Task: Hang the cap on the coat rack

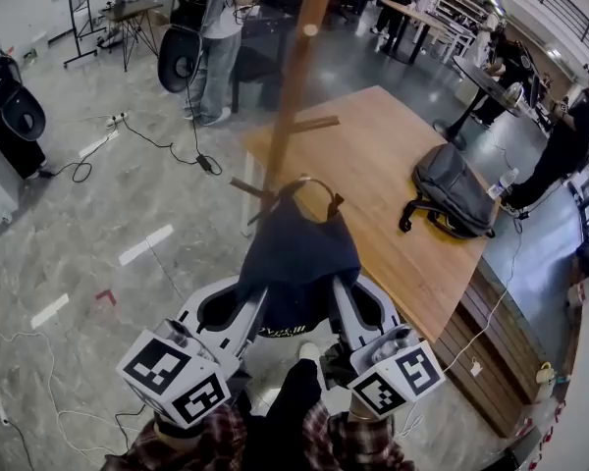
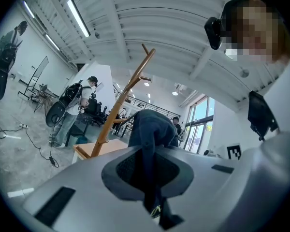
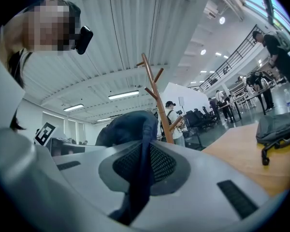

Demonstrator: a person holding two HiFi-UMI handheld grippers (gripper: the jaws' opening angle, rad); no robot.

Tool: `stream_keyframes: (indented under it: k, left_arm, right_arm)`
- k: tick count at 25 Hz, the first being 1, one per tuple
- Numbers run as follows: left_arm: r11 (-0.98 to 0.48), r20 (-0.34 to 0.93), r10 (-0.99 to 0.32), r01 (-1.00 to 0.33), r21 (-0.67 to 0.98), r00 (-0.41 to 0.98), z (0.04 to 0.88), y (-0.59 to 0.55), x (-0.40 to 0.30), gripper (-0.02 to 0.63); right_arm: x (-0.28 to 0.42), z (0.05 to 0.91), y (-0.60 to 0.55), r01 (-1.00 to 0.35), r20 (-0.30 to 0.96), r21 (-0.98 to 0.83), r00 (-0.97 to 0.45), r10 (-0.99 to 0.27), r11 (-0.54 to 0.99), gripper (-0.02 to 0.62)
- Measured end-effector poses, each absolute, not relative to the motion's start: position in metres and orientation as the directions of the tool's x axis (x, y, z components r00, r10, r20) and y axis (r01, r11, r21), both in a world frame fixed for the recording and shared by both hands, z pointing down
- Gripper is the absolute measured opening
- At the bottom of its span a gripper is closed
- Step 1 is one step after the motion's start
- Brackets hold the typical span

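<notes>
A dark blue cap [image 1: 299, 248] hangs in the air between my two grippers, just in front of the wooden coat rack [image 1: 299, 77]. The left gripper [image 1: 253, 297] is shut on the cap's left edge, and the right gripper [image 1: 346, 300] is shut on its right edge. The cap's back strap arches up beside a low peg [image 1: 250, 189]. In the left gripper view the cap's cloth [image 2: 152, 124] runs down between the closed jaws of the left gripper [image 2: 147, 175], with the coat rack [image 2: 121, 105] beyond. In the right gripper view the cap [image 3: 130, 127] is pinched the same way by the right gripper [image 3: 142, 173], the coat rack [image 3: 157, 98] behind it.
A wooden table [image 1: 383, 145] stands right of the rack, with a grey backpack [image 1: 452, 192] on it. Cables [image 1: 147, 140] trail over the marble floor. A person [image 1: 211, 37] stands behind the rack and others at the far right [image 1: 569, 135].
</notes>
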State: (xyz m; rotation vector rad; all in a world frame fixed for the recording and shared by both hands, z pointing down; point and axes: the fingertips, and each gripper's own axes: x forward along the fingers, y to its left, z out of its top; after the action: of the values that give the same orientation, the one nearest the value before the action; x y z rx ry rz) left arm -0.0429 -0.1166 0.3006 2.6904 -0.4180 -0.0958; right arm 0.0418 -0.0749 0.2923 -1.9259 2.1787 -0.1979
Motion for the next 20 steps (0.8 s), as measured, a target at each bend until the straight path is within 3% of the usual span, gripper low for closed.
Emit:
stream_keyframes:
  k: [20]
  left_arm:
    - [-0.72,-0.04,-0.62,-0.549,0.424,0.783,0.279,-0.166,0.111,0.032]
  right_arm:
    - [0.204,0.271,-0.16,-0.858,-0.063,-0.218,-0.463,-0.884,0.465,0.031]
